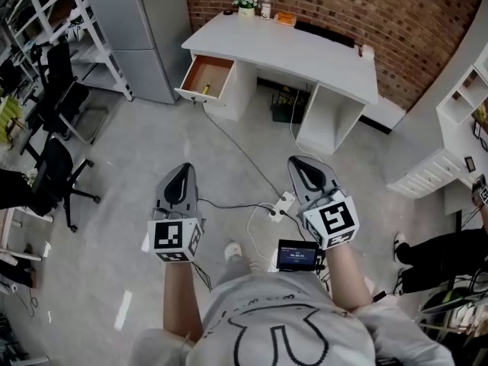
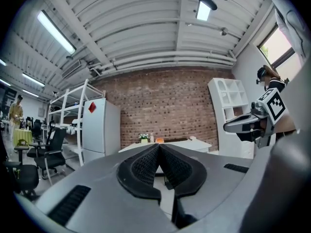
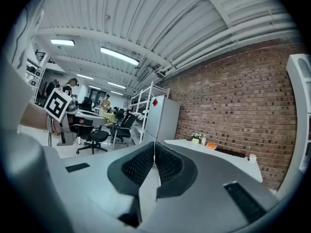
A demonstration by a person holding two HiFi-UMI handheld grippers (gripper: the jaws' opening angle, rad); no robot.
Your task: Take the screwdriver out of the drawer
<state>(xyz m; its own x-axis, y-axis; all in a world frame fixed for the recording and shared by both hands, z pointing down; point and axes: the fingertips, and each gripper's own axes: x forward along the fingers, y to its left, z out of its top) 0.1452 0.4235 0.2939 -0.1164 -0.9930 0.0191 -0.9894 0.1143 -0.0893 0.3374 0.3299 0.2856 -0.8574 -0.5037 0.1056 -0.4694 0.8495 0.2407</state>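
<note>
The screwdriver [image 1: 206, 88], a small yellow thing, lies alone in the open drawer [image 1: 200, 96] at the left end of the white tabletop [image 1: 305, 56], well ahead of both hands across the floor. The left hand-held gripper [image 1: 181, 168] is nearer and almost in line with it; the right hand-held gripper [image 1: 300, 162] is off to the side. Both have jaws pressed together, empty. The screwdriver is too small to tell its long axis.

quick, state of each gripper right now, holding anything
Grey left gripper: closed, holding nothing.
Grey right gripper: closed, holding nothing.
</note>
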